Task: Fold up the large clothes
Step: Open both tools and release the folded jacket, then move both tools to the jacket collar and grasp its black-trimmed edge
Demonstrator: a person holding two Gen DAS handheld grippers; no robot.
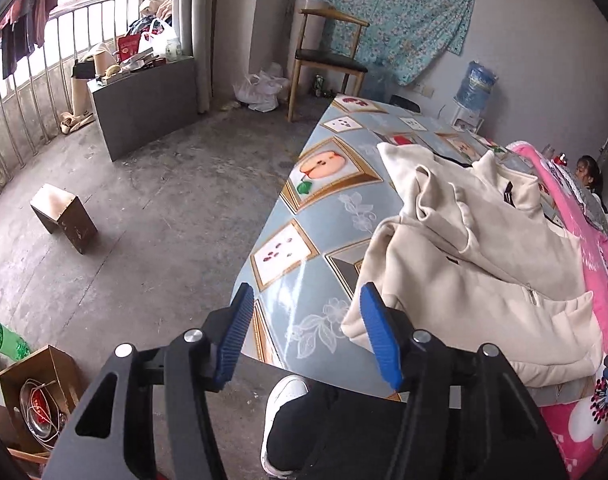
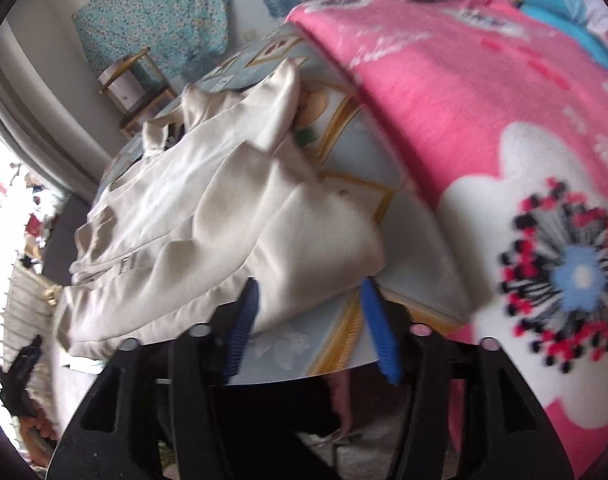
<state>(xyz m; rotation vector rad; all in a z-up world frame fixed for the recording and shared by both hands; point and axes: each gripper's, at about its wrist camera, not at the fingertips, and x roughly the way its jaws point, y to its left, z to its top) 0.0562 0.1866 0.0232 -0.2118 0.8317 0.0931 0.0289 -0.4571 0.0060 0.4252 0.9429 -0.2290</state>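
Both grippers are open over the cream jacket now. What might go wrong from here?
The cream jacket lies bunched, with its hem at the table's near edge, so it may slide off. The pink blanket lies close beside it; the right gripper might catch it too.

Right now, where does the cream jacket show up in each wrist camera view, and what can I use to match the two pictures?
Left wrist view: the cream jacket lies crumpled on the right half, on the patterned table, beside the left gripper.
Right wrist view: it fills the centre-left, its near edge between the open fingers of the right gripper.
Shared landmark: the pink flowered blanket, right of the jacket in both.
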